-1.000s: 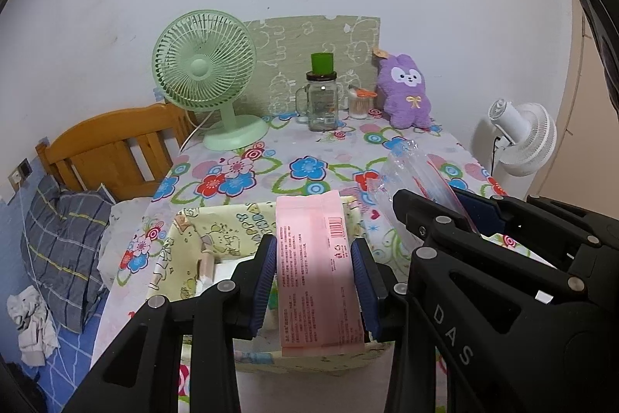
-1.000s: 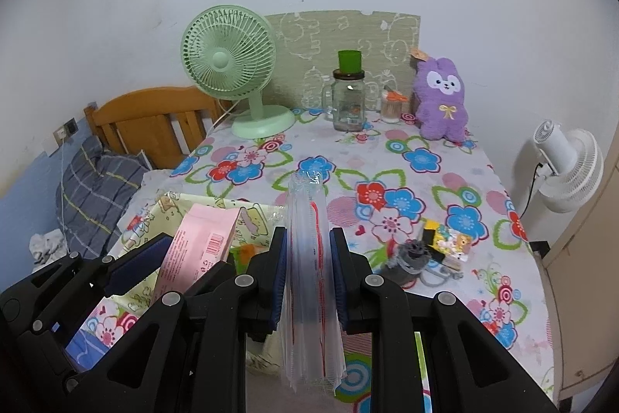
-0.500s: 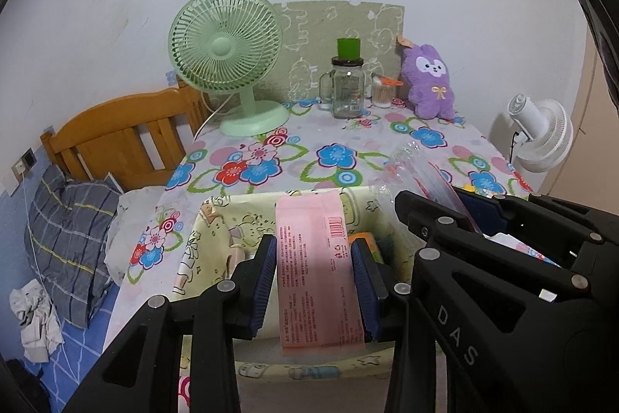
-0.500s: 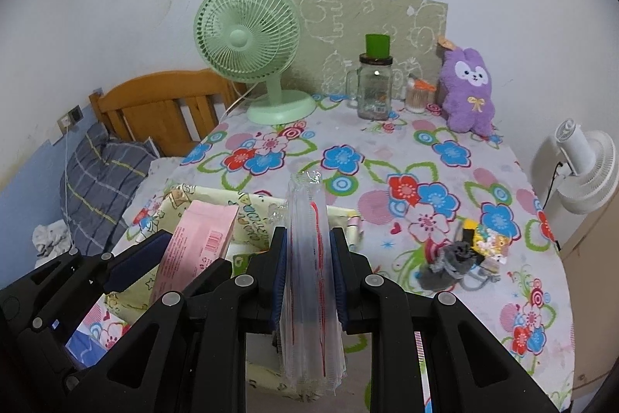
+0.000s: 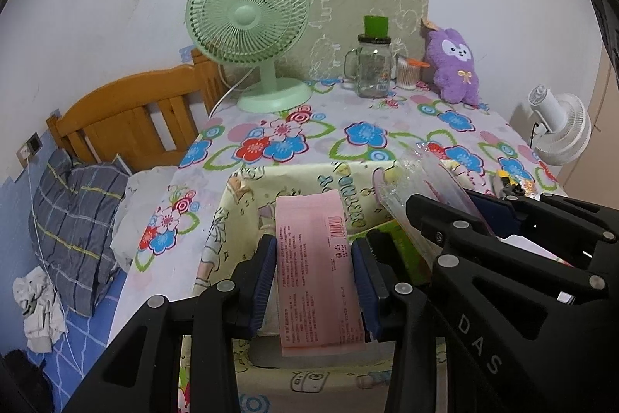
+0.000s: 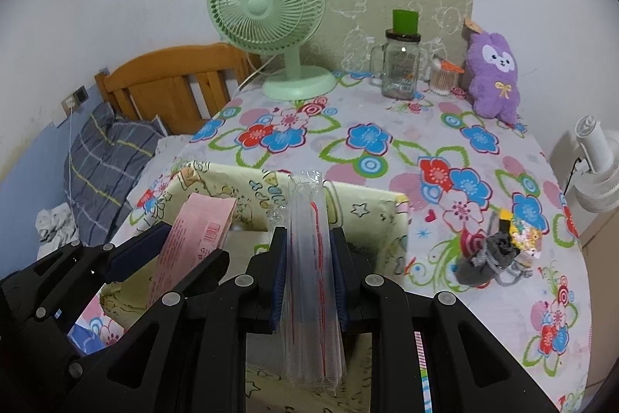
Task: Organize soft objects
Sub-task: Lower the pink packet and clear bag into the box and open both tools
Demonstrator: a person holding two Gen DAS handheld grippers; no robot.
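Observation:
My left gripper (image 5: 314, 258) is shut on a flat pink packet (image 5: 317, 258) with a barcode, held over the open yellow cartoon-print fabric bin (image 5: 247, 188). My right gripper (image 6: 309, 258) is shut on a clear plastic pack with red stripes (image 6: 311, 277), held over the same bin (image 6: 387, 239). The pink packet also shows at the left of the right wrist view (image 6: 193, 242), and the clear pack at the right of the left wrist view (image 5: 421, 180). Something green (image 5: 402, 242) lies inside the bin.
The floral tablecloth (image 6: 371, 142) carries a green desk fan (image 6: 271, 14), a glass jar with green lid (image 6: 400, 64), a purple plush bunny (image 6: 493, 76) and a grey pouch with a charm (image 6: 487, 258). A wooden headboard (image 5: 127, 119), a pillow and a white fan (image 5: 561, 130) flank the table.
Both grippers, still holding their packs, moved forward and lower over the bin; the bin now lies directly beneath them and the far objects look nearer.

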